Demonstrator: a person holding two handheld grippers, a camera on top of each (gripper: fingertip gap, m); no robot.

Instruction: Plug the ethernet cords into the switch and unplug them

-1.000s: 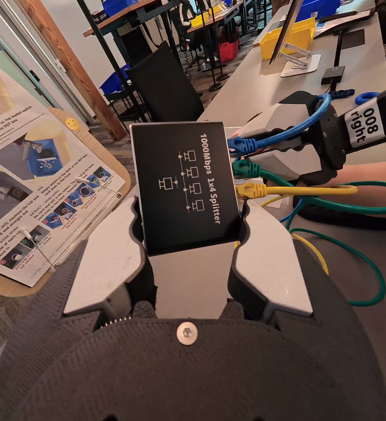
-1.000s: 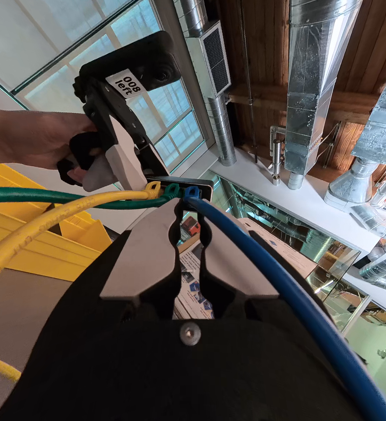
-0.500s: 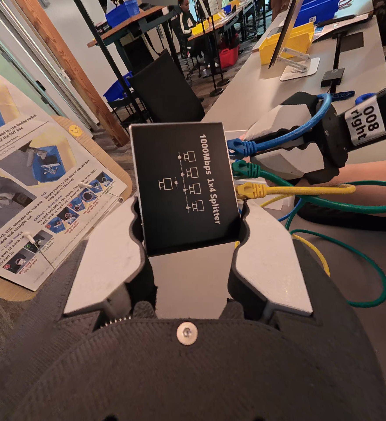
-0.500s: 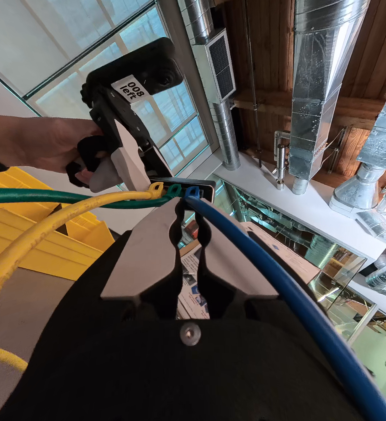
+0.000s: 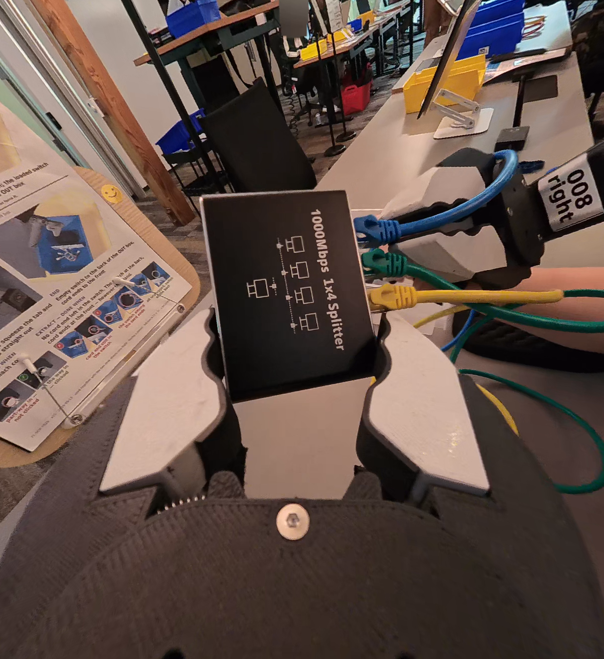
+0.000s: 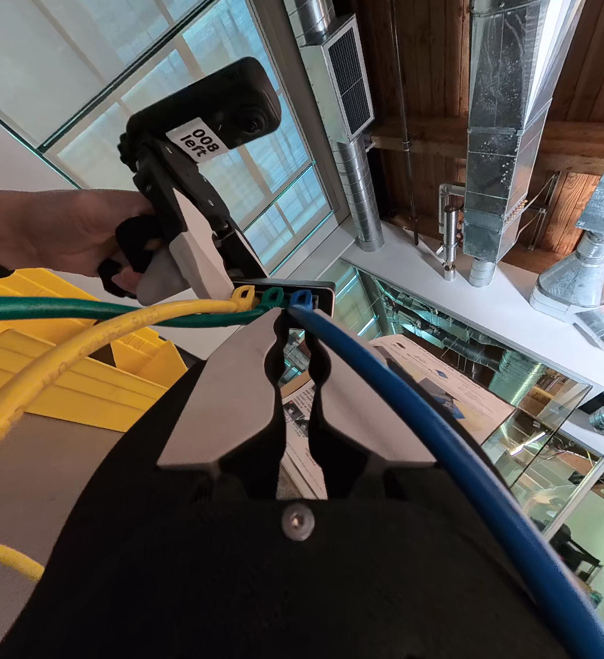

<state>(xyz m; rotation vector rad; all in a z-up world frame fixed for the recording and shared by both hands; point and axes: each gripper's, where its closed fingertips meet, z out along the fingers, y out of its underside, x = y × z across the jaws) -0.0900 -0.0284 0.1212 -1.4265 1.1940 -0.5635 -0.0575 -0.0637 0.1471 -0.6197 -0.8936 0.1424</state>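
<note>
The switch [image 5: 286,289] is sitting wedged between the left gripper's [image 5: 295,342] jaws, blocking that gap. On its port side, the blue cord [image 5: 435,221], green cord [image 5: 471,303] and yellow cord [image 5: 471,296] are crowding the approach, with the right gripper [image 5: 382,231] pressing in there. An instruction board [image 5: 61,303] is standing close on the other side, while the table [image 5: 382,157] beyond is lying open.

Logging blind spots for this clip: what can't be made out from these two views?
- Whether the blue plug is fully seated: left wrist view, the switch edge hides the ports.
- Whether the right gripper pinches the blue cord: right wrist view, the fingertips crowd the plugs.
- A fourth port: left gripper finger covers it.
- Far ends of the green cord and yellow cord: cut off by frame edges.
</note>
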